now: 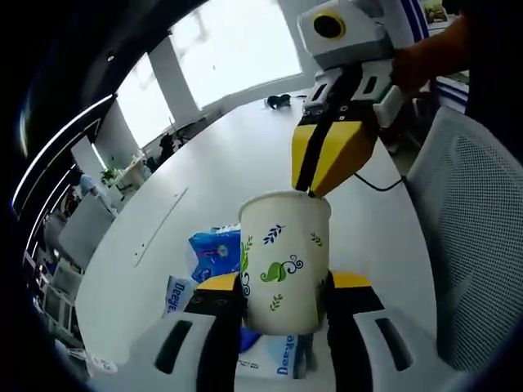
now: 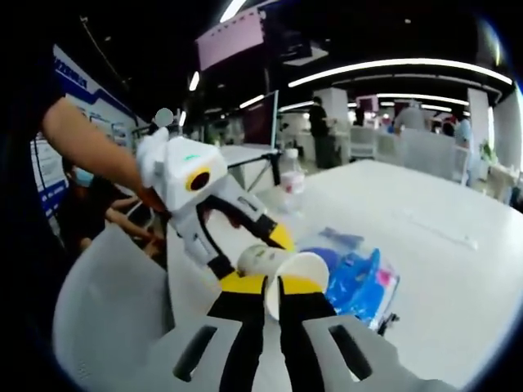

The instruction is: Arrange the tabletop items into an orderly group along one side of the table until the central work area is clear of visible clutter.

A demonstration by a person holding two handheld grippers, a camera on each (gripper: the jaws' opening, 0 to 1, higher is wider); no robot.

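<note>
Centre frame, left gripper view: one paper cup (image 1: 285, 261) pinched by left gripper (image 1: 282, 296); right gripper (image 1: 315, 186) jaws clamp its rim. Behind, two blue tissue packs (image 1: 214, 253) (maybe more) on white table (image 1: 237, 155); one bottle (image 2: 291, 181), one chair (image 1: 474, 229).

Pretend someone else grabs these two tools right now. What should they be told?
Left gripper: shut on the paper cup, held above the white table.
Right gripper: pinching that cup's rim.
Below the cup: blue tissue packs. A clear bottle stands near the table's far edge in the right gripper view.
Done: cup lifted.
Left: set the cup at one side, then gather the packs and bottle beside it.
</note>
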